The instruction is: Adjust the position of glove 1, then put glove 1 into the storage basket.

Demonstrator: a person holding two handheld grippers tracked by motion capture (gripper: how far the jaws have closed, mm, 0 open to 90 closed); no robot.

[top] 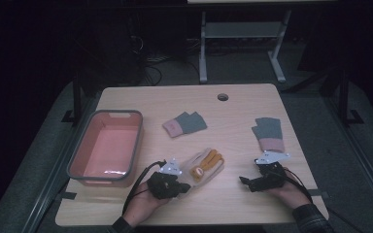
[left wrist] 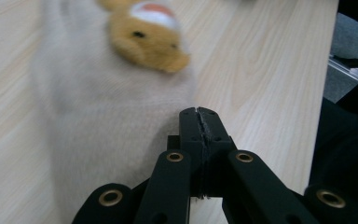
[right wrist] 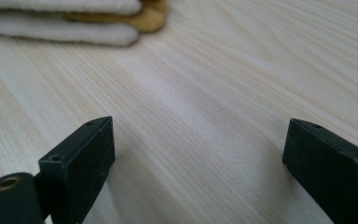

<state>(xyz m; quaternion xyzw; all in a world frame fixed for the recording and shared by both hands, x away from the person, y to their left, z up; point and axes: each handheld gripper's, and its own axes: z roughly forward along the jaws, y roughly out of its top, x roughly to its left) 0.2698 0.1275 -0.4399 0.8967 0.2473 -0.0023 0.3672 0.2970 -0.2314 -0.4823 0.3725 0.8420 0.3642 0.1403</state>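
Observation:
A cream glove (top: 197, 161) with orange fingers lies on the wooden table (top: 233, 145) near its front middle. My left gripper (top: 183, 186) is at the glove's near end, held in a hand. In the left gripper view its jaws are pressed together at the edge of the cream glove (left wrist: 112, 121), pinching the fabric's rim; left gripper (left wrist: 198, 114). My right gripper (top: 245, 181) rests low at the front right, pointing left toward the glove. Its jaws stand wide apart over bare wood, right gripper (right wrist: 196, 154), with the cream glove (right wrist: 60, 28) farther ahead.
A pink bin with a grey rim (top: 138, 141) stands at the left. A grey glove with a pink cuff (top: 184, 124) lies mid-table, and another grey glove (top: 268, 133) lies just beyond my right gripper. A cable hole (top: 223, 96) sits near the far edge.

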